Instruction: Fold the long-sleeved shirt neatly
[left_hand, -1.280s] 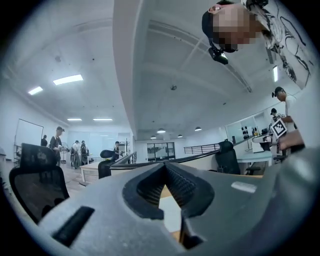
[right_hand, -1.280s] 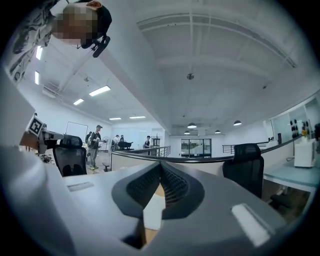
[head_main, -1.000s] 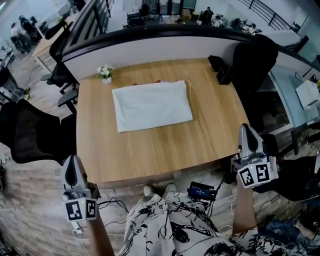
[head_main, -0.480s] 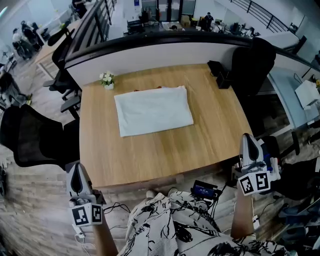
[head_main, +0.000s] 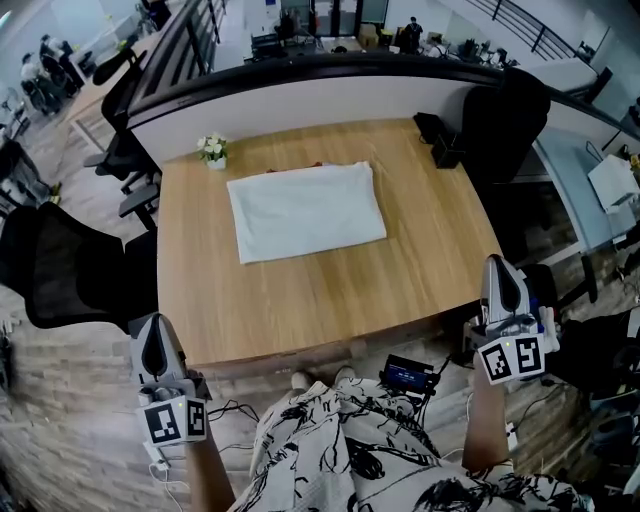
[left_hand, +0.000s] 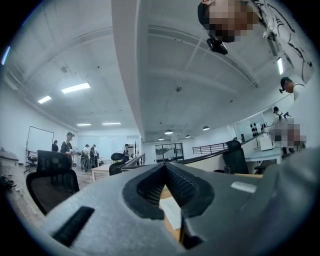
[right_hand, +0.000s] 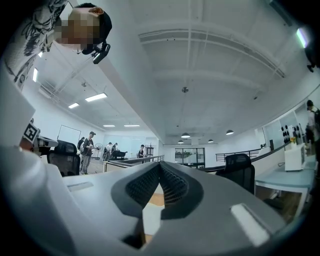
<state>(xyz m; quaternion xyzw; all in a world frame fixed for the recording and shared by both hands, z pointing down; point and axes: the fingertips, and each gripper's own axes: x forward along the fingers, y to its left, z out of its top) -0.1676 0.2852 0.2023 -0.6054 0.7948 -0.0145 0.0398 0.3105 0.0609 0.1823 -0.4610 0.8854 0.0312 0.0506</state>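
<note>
- Left gripper (head_main: 152, 324): jaws clenched, ribbed pads meeting at the tips, nothing between them. It points level, toward 12 o'clock in the head view.
- Right gripper (head_main: 498, 266): jaws likewise pressed together and empty. It points toward 12 o'clock with the nose raised very slightly.
- Each marker cube sits at the rear of its gripper, left (head_main: 175, 420) and right (head_main: 515, 358), facing the head camera.
- Left forearm (head_main: 205, 478) and right forearm (head_main: 483, 425) run up from 6 o'clock, roughly parallel, with the person's patterned garment (head_main: 350, 450) between them.
- Both grippers are off the table (head_main: 300, 300), apart from its near edge: the left at 7 o'clock of the tabletop, the right at 4 o'clock.
- Long-sleeved shirt (head_main: 307, 210): folded into a flat white rectangle, lying on the table toward 12 o'clock of its centre, well apart from both grippers.
- Small flower pot (head_main: 211, 149): on the table at 10 o'clock of the shirt.
- Black objects (head_main: 440, 140): at the table's 1 o'clock corner.
- Black office chair (head_main: 60, 265): beside the table at 9 o'clock.
</note>
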